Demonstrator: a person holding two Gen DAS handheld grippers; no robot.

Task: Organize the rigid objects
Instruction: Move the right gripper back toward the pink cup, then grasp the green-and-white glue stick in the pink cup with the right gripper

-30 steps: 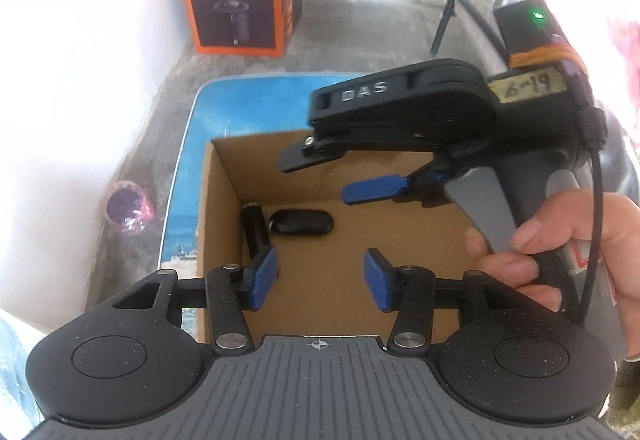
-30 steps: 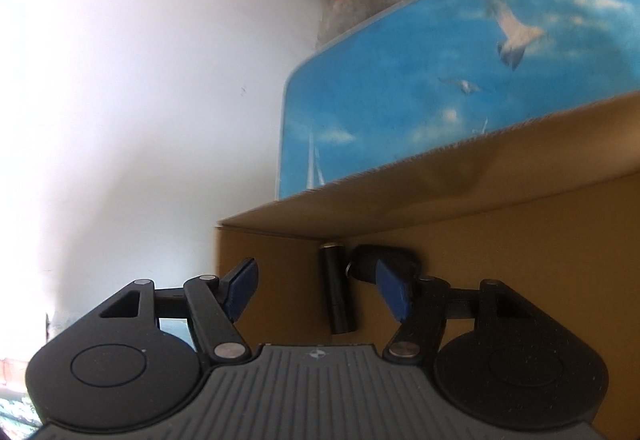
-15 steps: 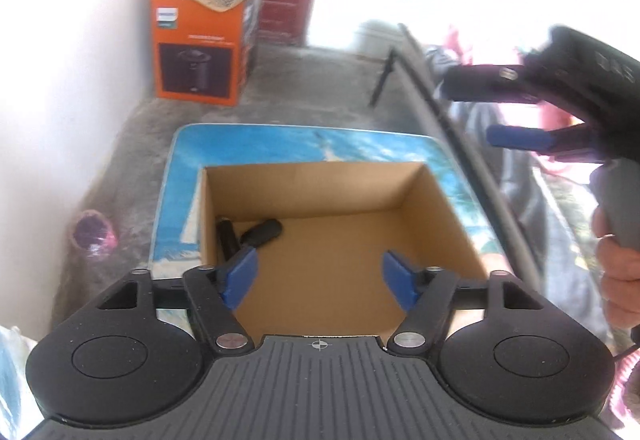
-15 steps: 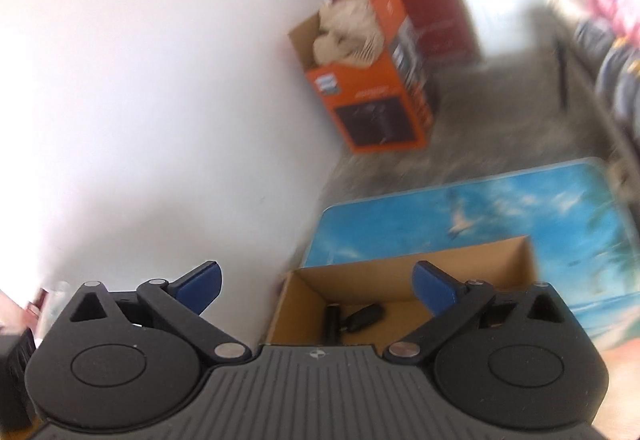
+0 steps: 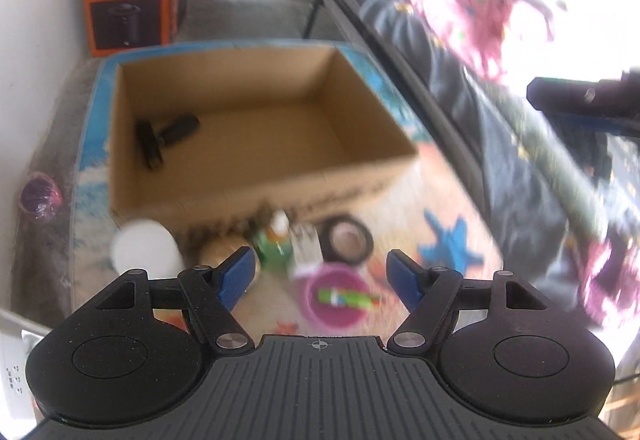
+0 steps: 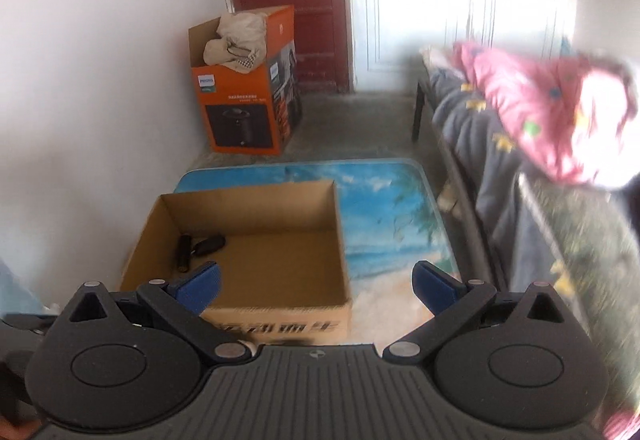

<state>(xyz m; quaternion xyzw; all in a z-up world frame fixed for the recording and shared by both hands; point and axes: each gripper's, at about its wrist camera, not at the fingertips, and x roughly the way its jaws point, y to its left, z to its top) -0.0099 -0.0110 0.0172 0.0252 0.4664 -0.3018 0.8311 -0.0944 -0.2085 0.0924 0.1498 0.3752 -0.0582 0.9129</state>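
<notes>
Both grippers were tilted down toward the table (image 6: 400, 199). The left gripper (image 5: 320, 272) hovered with jaws open and empty above the blurred items (image 5: 312, 252) lying before the box (image 5: 256, 191). The right gripper (image 6: 316, 280), jaws wide and empty, was poised over the box's near edge; two black objects (image 6: 196, 246) lay inside.

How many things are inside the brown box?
2: a black cylinder lies near the cardboard box's left wall, and a black oval thing lies just beside it. The near wall may hide more.
</notes>
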